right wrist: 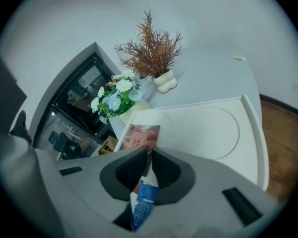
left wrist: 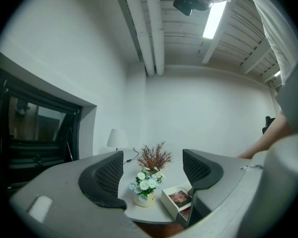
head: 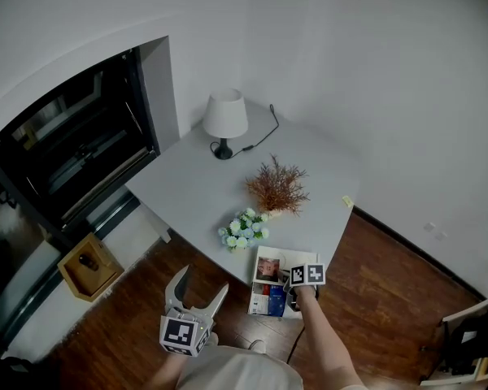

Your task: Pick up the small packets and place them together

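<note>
The white tray sits at the near edge of the grey table, low in the centre of the head view, and seems to run past that edge over the wood floor. The right gripper hangs over the tray's near end, tilted downward, its jaws pinched narrow on a blue-and-white packet that stands on edge between the pads. A second packet with a reddish picture lies flat in the tray's left end, just beyond the jaw tips. The rest of the tray floor, up to the raised rim at the right, is bare.

The left gripper is held off the table at the lower left of the head view, above the floor, jaws wide with nothing between them.

The flower pot stands just beside the tray's far left corner. The dried plant is farther back, the lamp by the far edge.
</note>
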`<state>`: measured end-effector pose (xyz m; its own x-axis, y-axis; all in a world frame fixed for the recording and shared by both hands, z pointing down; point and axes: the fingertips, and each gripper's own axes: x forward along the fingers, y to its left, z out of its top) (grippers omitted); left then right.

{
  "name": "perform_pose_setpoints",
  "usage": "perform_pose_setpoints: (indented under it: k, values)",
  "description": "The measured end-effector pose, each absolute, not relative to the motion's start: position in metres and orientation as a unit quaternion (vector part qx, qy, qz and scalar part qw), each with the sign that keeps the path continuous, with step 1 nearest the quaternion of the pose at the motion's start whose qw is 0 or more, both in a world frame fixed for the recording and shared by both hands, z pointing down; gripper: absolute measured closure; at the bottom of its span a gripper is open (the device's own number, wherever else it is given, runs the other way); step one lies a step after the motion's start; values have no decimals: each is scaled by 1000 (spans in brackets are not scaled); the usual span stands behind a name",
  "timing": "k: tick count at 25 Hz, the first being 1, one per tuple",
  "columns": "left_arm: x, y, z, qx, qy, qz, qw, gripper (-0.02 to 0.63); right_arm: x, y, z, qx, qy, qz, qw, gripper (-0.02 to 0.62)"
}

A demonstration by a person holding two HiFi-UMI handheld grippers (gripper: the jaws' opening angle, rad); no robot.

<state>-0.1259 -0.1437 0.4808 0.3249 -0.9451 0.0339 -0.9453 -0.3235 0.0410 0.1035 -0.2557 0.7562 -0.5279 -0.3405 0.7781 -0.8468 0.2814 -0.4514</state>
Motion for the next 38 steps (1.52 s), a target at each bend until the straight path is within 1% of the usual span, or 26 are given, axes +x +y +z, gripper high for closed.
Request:
perform_pose_setpoints:
  k: [3, 6, 7, 8, 9, 12, 15, 20, 23, 25, 30, 33, 36, 37, 38]
  values:
    - [-126, -144, 482, 813, -581, 3, 26, 227, 108, -259, 756, 426, -746, 413, 301, 546]
    - [-124, -144, 481, 814, -580, 2, 25, 227, 104, -260, 742, 442, -758, 392, 276, 541]
    - [-123, -144, 482, 815, -579, 2, 24, 227, 100, -261, 733, 439, -771, 380, 262, 448]
    - [-123, -144, 482, 816, -577, 2, 24, 227, 94, -261, 721, 435, -788, 360, 245, 260]
    - [-122, -144, 483, 817, -576, 3, 24, 227, 88, -262, 705, 433, -808, 331, 225, 210]
    - [-117, -145, 483, 822, -568, 3, 24, 227, 74, -255, 635, 429, -868, 190, 159, 210]
    - [-108, -148, 482, 829, -559, 3, 22, 227, 66, -233, 580, 427, -892, 66, 131, 210]
    - [-89, -150, 482, 843, -538, 5, 18, 227, 80, -193, 514, 463, -885, 4, 48, 210]
    - [-82, -148, 479, 850, -527, 6, 11, 229, 100, -172, 478, 507, -862, -21, -8, 210]
    - [-80, -148, 480, 852, -523, 6, 7, 232, 117, -162, 464, 544, -838, -32, -33, 210]
    - [-82, -142, 479, 851, -526, 6, -3, 236, 140, -136, 456, 593, -802, -60, -23, 212]
    - [-85, -142, 478, 851, -525, -7, 1, 245, 140, -129, 458, 588, -807, -46, -28, 212]
    - [-88, -142, 483, 850, -527, -11, 18, 250, 132, -125, 471, 566, -824, -26, -3, 212]
    - [-87, -141, 485, 850, -527, -6, 19, 250, 129, -125, 477, 557, -830, -20, 11, 223]
    - [-87, -141, 487, 850, -526, -3, 18, 250, 127, -125, 483, 550, -835, -13, 24, 250]
